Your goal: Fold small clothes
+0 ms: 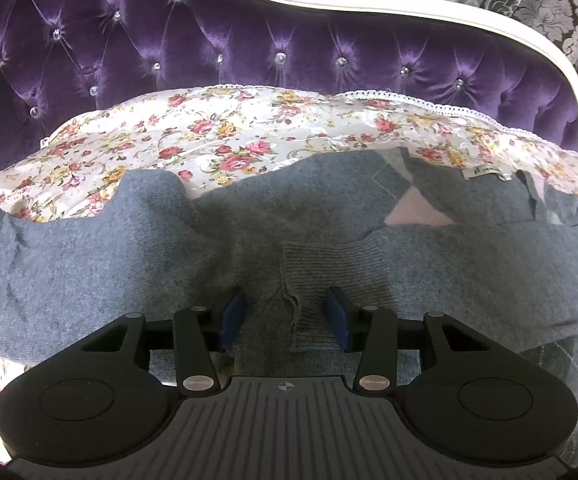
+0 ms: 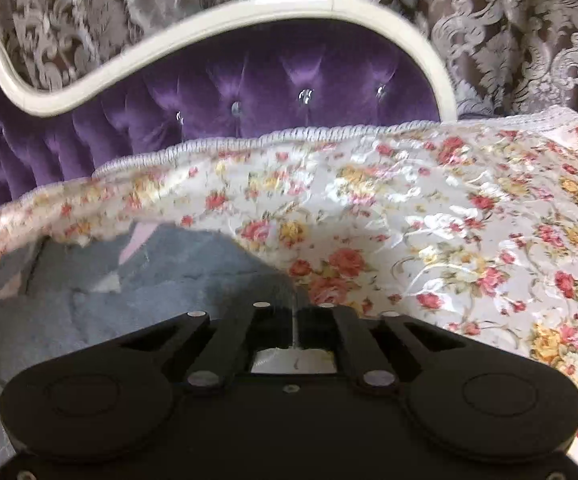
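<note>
Landmark: the grey knitted sweater [image 1: 129, 248] lies spread across the floral bedspread [image 1: 225, 136], in front of the purple tufted headboard [image 1: 249, 52].
Sweater layout: one sleeve is folded across the body, its ribbed cuff [image 1: 321, 264] near the middle; a pink argyle patch and the neck label show toward the sweater's far right side.
Left gripper [image 1: 285, 316]: jaws apart, straddling a small raised pucker of knit at the sweater's near edge, blue pads not pressing on it.
Right gripper [image 2: 297, 312]: jaws drawn together at the sweater's right edge; the view is blurred, but a thin edge of grey knit seems pinched between them.
Risk, largest: if the right pinch has caught the bedspread along with the knit, lifting would drag the bedspread and upset the whole layout.
Risk, middling: a shallow bite on loose knit may slip, dropping the fold crooked.
Risk, smaller: the left jaws, closing on the pucker alone, could bunch the cuff out of place.
</note>
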